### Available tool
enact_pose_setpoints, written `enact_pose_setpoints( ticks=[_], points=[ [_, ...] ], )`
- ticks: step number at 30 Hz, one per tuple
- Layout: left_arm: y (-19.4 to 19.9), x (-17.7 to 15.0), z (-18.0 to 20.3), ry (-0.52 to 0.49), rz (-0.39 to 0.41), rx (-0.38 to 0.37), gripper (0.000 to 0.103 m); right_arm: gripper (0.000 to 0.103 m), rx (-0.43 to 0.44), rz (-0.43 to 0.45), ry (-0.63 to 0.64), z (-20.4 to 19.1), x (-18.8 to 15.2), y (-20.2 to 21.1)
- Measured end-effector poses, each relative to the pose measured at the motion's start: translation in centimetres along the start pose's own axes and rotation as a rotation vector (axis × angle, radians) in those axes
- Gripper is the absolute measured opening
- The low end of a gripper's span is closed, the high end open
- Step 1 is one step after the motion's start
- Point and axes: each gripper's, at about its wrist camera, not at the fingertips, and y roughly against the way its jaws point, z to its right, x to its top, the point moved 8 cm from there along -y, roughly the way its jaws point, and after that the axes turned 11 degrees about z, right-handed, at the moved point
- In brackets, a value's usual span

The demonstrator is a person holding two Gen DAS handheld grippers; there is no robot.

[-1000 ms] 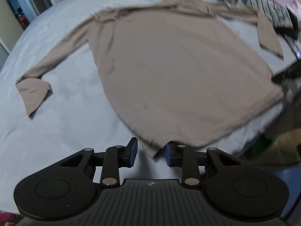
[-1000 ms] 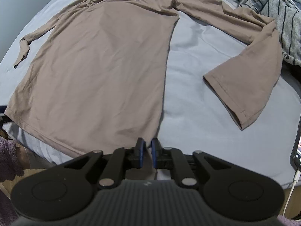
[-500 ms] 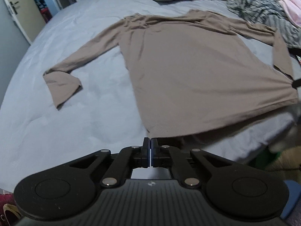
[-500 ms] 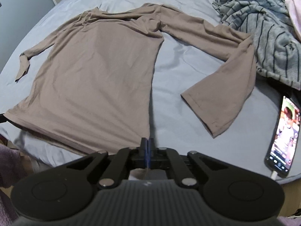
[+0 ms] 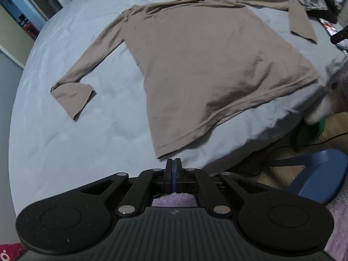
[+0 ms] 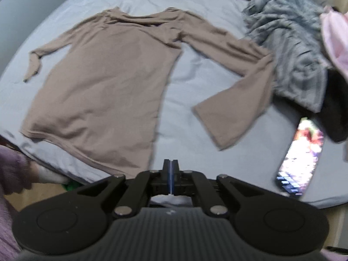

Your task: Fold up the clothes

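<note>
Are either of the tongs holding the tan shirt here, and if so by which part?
Nothing is held. The left tongs and right tongs are both shut on nothing, just short of the tan shirt's bottom hem, which lies flat on the bed.

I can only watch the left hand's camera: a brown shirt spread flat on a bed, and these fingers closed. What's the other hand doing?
Observer: The right gripper has its fingers shut as well, with nothing between them.
Operator: Is anything lying near the shirt's far sleeve?
Observer: A phone with its screen lit lies on the bed beside the shirt's cuff, apart from it.
Operator: And that striped heap at the top of my picture?
Observer: It's a grey striped garment, and a black cloth lies against its near end.
</note>
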Motion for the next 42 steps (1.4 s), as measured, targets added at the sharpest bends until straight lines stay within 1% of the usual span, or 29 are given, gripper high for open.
enact_pose_setpoints(
  ticks=[1,4,5,7,8,9,10,11,12,13,15,18,20,22,25,26,27,28,29,30,31,34,37,40,42],
  points=[
    [-0.1,0.3,-0.3,0.03,0.014,-0.006,0.0,0.007,0.011,0.006,-0.006,-0.3,0.0,-0.3],
    [-0.3,1.6,-2.1,0.202,0.07,-0.064,0.001,0.009,0.033,0.007,-0.025,-1.3,-0.1,-1.4],
    [-0.8,1.9,-2.9,0.262,0.078,-0.079,0.003,0.012,0.043,0.005,-0.036,-1.6,-0.1,-1.8],
    [-1.7,2.5,-4.5,0.378,0.091,-0.103,0.014,0.014,0.06,-0.005,-0.062,-2.0,-0.2,-2.8],
    [-2.4,2.7,-5.3,0.422,0.092,-0.103,0.016,0.023,0.064,-0.011,-0.073,-2.2,-0.2,-3.2],
    [-3.3,2.9,-6.0,0.463,0.088,-0.1,0.023,0.031,0.067,-0.016,-0.08,-2.4,-0.3,-3.7],
    [-4.3,2.9,-6.6,0.491,0.075,-0.091,0.029,0.043,0.068,-0.019,-0.085,-2.5,-0.3,-4.2],
    [-5.3,2.8,-7.1,0.503,0.059,-0.082,0.032,0.043,0.067,-0.022,-0.084,-2.6,-0.3,-4.6],
    [-6.4,2.6,-7.6,0.513,0.04,-0.073,0.041,0.043,0.067,-0.029,-0.083,-2.6,-0.4,-5.0],
    [-7.5,2.2,-7.9,0.52,0.017,-0.067,0.046,0.043,0.067,-0.037,-0.084,-2.6,-0.5,-5.5],
    [-9.4,1.0,-8.2,0.546,-0.053,-0.064,0.045,0.043,0.068,-0.057,-0.104,-2.3,-0.9,-6.2],
    [-10.8,-0.8,-7.5,0.583,-0.137,-0.112,0.044,0.043,0.071,-0.084,-0.152,-1.7,-1.6,-7.2],
    [-11.4,-1.7,-6.8,0.586,-0.171,-0.139,0.044,0.043,0.083,-0.104,-0.19,-1.4,-2.1,-7.8],
    [-12.0,-2.2,-6.2,0.571,-0.186,-0.14,0.044,0.042,0.089,-0.132,-0.217,-1.3,-2.8,-8.6],
    [-12.2,-2.3,-6.1,0.56,-0.183,-0.131,0.044,0.042,0.079,-0.145,-0.204,-1.6,-3.2,-9.2],
    [-12.2,-2.3,-6.2,0.564,-0.182,-0.13,0.042,0.03,0.08,-0.146,-0.192,-1.8,-3.2,-9.2],
    [-12.1,-2.3,-6.2,0.565,-0.178,-0.13,0.035,0.022,0.084,-0.146,-0.186,-2.0,-3.2,-9.1],
    [-11.9,-2.3,-6.2,0.561,-0.169,-0.132,0.024,0.01,0.089,-0.146,-0.182,-2.2,-3.3,-9.0],
    [-11.8,-2.2,-6.2,0.556,-0.16,-0.133,0.018,0.006,0.094,-0.146,-0.179,-2.4,-3.4,-8.9],
    [-11.6,-2.2,-6.2,0.555,-0.151,-0.139,0.006,0.005,0.093,-0.141,-0.17,-2.6,-3.4,-8.7],
    [-11.5,-2.2,-6.1,0.56,-0.143,-0.148,0.002,0.004,0.09,-0.132,-0.161,-2.6,-3.3,-8.5],
    [-10.3,-2.0,-6.6,0.596,-0.111,-0.168,0.002,0.003,0.087,-0.102,-0.161,-2.0,-2.8,-7.1],
    [-7.8,-0.6,-7.1,0.629,-0.057,-0.204,0.002,0.003,0.085,-0.07,-0.162,-1.5,-1.4,-4.7],
    [-5.0,0.6,-7.1,0.599,-0.015,-0.23,0.002,0.002,0.083,-0.05,-0.129,-1.0,-0.1,-2.3],
    [-3.5,0.8,-6.9,0.569,-0.009,-0.242,0.001,0.002,0.08,-0.061,-0.103,-1.0,0.2,-1.5]
  ],
)
